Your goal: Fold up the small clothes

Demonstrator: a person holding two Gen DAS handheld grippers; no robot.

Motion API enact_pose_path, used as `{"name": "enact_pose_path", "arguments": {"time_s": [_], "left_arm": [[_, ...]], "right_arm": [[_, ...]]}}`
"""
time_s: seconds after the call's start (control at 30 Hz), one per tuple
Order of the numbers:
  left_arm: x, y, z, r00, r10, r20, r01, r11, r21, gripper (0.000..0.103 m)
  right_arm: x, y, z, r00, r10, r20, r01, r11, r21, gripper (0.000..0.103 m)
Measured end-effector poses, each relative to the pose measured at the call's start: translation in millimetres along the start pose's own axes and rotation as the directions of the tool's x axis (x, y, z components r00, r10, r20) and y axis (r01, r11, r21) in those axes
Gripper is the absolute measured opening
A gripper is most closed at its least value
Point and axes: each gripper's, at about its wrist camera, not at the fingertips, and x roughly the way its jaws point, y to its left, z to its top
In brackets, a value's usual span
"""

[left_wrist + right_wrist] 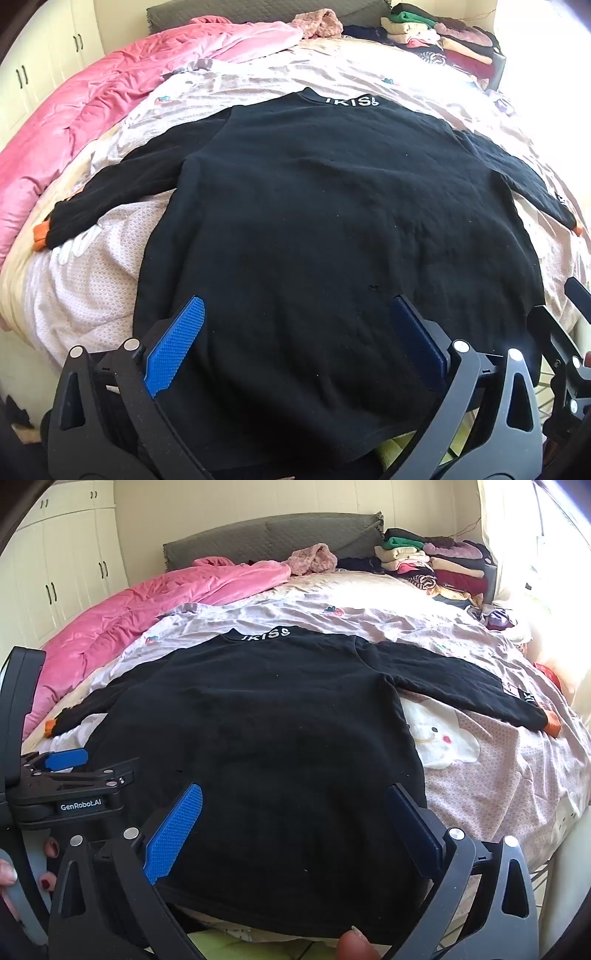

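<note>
You are hovering both spread, empty tongs, left (295,339) and right (295,823), over the sweater (332,206) hem on the bed (92,280), so be pinching each near corner cleanly.

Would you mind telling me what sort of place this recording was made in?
Most likely a home bedroom: a bed with a grey headboard, a pink quilt bunched on it, and white wardrobes along the wall.
</note>
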Motion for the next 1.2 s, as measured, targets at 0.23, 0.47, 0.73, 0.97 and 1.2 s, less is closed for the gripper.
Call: {"name": "enact_pose_path", "arguments": {"time_s": [0.23, 0.47, 0.73, 0.97, 1.2], "left_arm": [[-3, -2, 1, 1.000, 0.028, 0.011, -0.027, 0.999, -0.017, 0.094], [-6, 0, 0, 1.000, -0.018, 0.006, 0.018, 1.000, 0.000, 0.094], [-7, 1, 0, 1.000, -0.018, 0.009, 0.018, 1.000, 0.002, 0.094], [-6, 1, 0, 1.000, -0.025, 0.009, 0.025, 1.000, 0.002, 0.094], [-9, 1, -1, 1.000, -0.023, 0.015, 0.023, 1.000, 0.002, 0.094]], "right_arm": [[-2, 1, 2, 1.000, -0.015, 0.010, 0.015, 1.000, -0.013, 0.099], [-11, -2, -5, 1.000, -0.021, 0.013, 0.022, 1.000, -0.013, 0.099], [-5, 5, 3, 1.000, -0.021, 0.002, 0.021, 1.000, -0.021, 0.099], [-4, 6, 2, 1.000, -0.024, 0.005, 0.024, 0.999, -0.027, 0.099], [-4, 8, 2, 1.000, -0.026, 0.005, 0.026, 0.999, -0.030, 0.099]]}}
